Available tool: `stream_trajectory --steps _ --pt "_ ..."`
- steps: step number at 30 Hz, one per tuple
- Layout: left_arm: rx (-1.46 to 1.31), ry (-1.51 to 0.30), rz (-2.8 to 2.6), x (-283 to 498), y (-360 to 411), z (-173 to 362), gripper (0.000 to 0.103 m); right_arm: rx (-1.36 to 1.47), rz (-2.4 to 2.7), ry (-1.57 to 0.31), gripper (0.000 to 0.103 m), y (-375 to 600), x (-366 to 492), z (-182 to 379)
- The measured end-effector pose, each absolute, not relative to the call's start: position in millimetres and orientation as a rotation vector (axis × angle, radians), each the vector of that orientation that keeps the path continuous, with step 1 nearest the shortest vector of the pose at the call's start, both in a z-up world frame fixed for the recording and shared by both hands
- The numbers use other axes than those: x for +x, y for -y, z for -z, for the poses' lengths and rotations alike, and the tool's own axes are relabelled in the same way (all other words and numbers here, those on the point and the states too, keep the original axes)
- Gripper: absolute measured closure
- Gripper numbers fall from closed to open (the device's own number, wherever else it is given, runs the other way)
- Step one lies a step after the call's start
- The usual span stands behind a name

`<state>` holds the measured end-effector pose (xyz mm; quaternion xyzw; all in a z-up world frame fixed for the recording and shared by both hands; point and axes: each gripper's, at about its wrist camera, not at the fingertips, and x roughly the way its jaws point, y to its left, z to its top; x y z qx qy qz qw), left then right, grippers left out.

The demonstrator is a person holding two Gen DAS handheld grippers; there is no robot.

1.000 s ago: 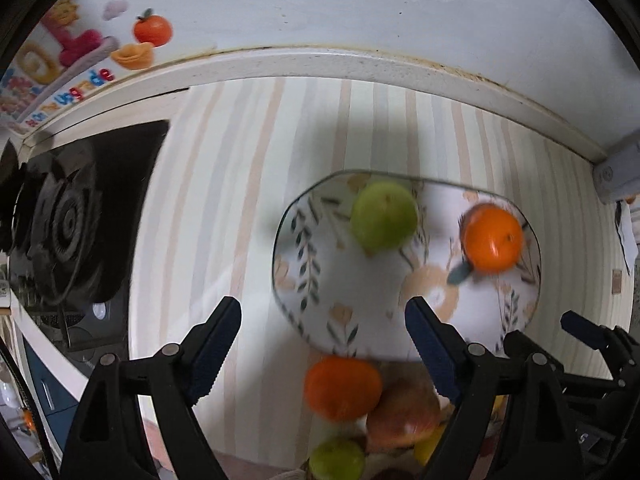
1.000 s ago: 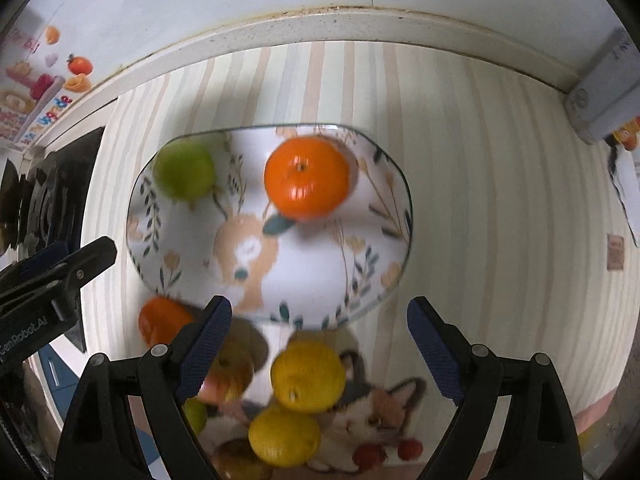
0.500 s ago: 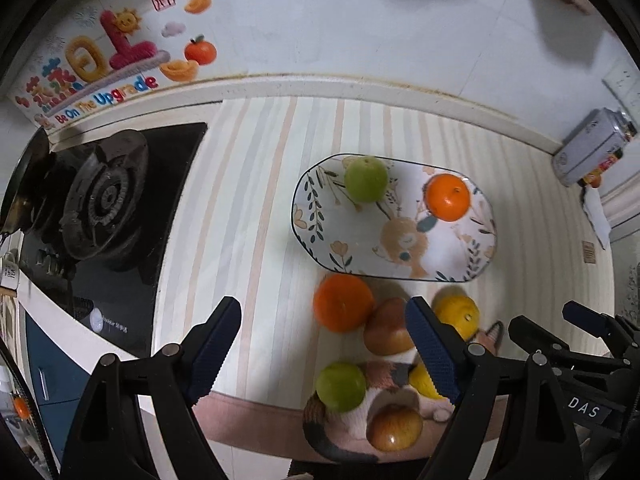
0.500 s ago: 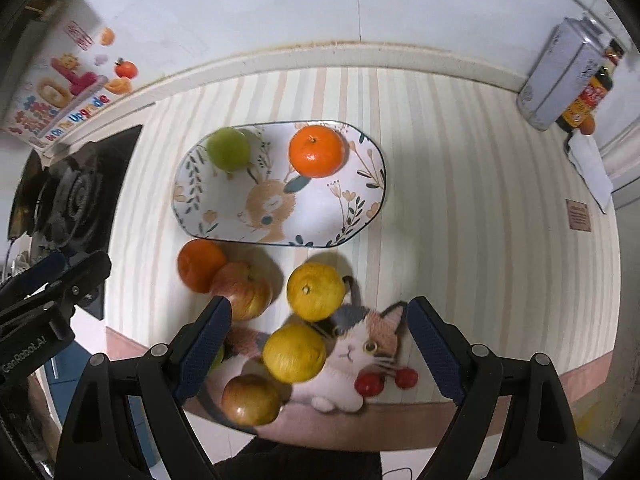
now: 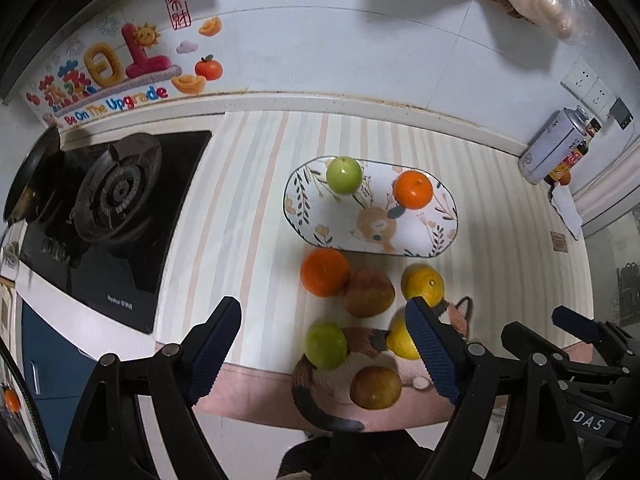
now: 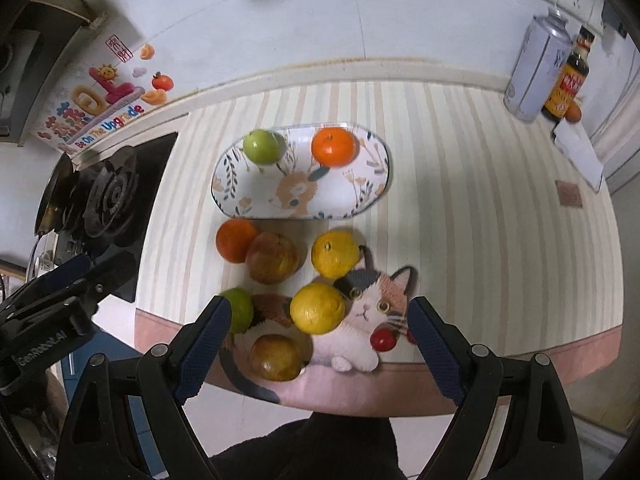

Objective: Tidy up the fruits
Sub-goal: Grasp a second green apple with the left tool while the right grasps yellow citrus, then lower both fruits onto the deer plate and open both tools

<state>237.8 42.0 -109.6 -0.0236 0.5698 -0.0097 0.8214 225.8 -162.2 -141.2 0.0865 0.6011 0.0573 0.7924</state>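
Observation:
An oval patterned plate (image 5: pixel 420 236) (image 6: pixel 360 192) on the striped counter holds a green apple (image 5: pixel 344 175) (image 6: pixel 264 146) and an orange (image 5: pixel 413 189) (image 6: pixel 333 146). In front of it lie an orange (image 5: pixel 325 272) (image 6: pixel 235 240), a reddish apple (image 5: pixel 368 292) (image 6: pixel 272 258), two yellow citrus (image 6: pixel 335 254) (image 6: pixel 317 308), a green apple (image 5: pixel 326 345) (image 6: pixel 240 310) and a brownish apple (image 5: pixel 375 387) (image 6: pixel 276 357). My left gripper (image 5: pixel 326 346) and right gripper (image 6: pixel 320 344) are both open and empty, held high above the near fruits.
A cat-shaped mat (image 6: pixel 360 320) lies under the near fruits at the counter's front edge. A gas stove (image 5: pixel 116 200) is at the left. A spray can (image 6: pixel 536 68) and a sauce bottle (image 6: pixel 568 76) stand at the back right by the wall.
Both grippers have pulled back and up from just over the plate, so the whole counter and the loose fruits now show. Both stayed open.

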Motion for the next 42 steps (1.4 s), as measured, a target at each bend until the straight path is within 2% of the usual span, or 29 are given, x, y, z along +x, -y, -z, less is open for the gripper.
stream_trajectory --steps 5,6,8,13,16,19,23,26,28,42 --pt "-0.028 -1.252 0.004 235 -47 135 0.019 0.250 -0.121 -1.393 0.011 169 228 189" --pt "-0.019 -1.269 0.000 235 -48 143 0.011 0.270 -0.130 -1.411 0.011 169 228 199" --pt "-0.003 -1.315 -0.010 237 -52 165 0.006 0.302 -0.128 -1.454 0.011 169 231 225" --pt "-0.036 -1.447 -0.021 242 -60 222 0.006 0.388 -0.123 -1.538 0.012 166 241 285" --pt "-0.118 -1.537 -0.006 247 -65 257 0.006 0.399 -0.119 -1.553 0.020 161 244 304" --pt "-0.156 -1.583 0.003 250 -65 279 0.006 0.400 -0.119 -1.569 0.024 155 249 320" --pt "-0.186 -1.626 0.042 252 -59 302 0.015 0.398 -0.166 -1.553 0.034 146 253 326" --pt "-0.183 -1.636 0.080 253 -51 312 0.040 0.349 -0.161 -1.561 0.036 141 254 321" --pt "-0.218 -1.628 0.108 252 -50 314 0.050 0.329 -0.160 -1.573 0.036 141 251 320" --pt "-0.143 -1.589 0.093 250 -54 312 0.051 0.373 -0.143 -1.563 0.036 154 249 326"
